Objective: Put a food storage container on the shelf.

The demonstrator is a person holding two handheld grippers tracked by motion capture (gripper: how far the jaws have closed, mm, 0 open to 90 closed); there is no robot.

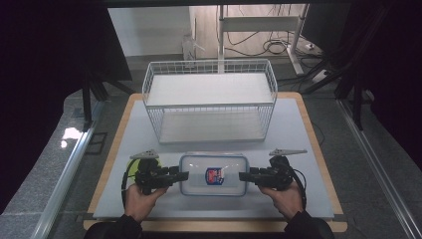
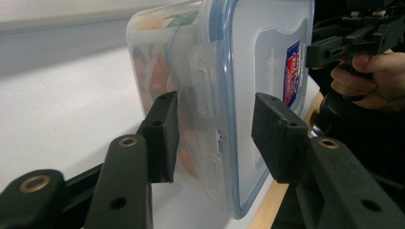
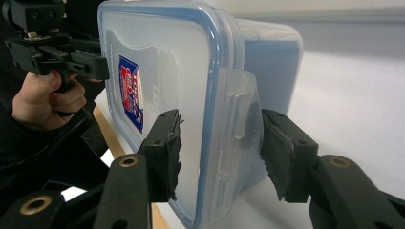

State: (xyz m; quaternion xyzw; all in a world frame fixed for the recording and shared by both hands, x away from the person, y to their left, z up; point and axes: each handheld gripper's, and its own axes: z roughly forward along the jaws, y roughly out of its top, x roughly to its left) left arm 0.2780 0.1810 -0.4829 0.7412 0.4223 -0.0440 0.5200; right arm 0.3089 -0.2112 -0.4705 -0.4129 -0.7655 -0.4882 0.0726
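The left tool (image 1: 185,175) and right tool (image 1: 242,176) straddled the short ends of the lidded food container (image 1: 213,174), jaws apart and not yet clamping. The container lay on the white surface (image 1: 298,149) before the wire basket (image 1: 209,99). The grasp step seemed underway; next, both needed to squeeze evenly before lifting.

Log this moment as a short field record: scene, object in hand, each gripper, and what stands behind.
scene: a person at a white table, one gripper in each hand
object: clear lidded container, blue-rimmed, red and blue label
left gripper: jaws astride the container's left end latch, a gap showing at one pad
right gripper: jaws astride the right end latch, pads close to it
behind: white wire basket, standing apart
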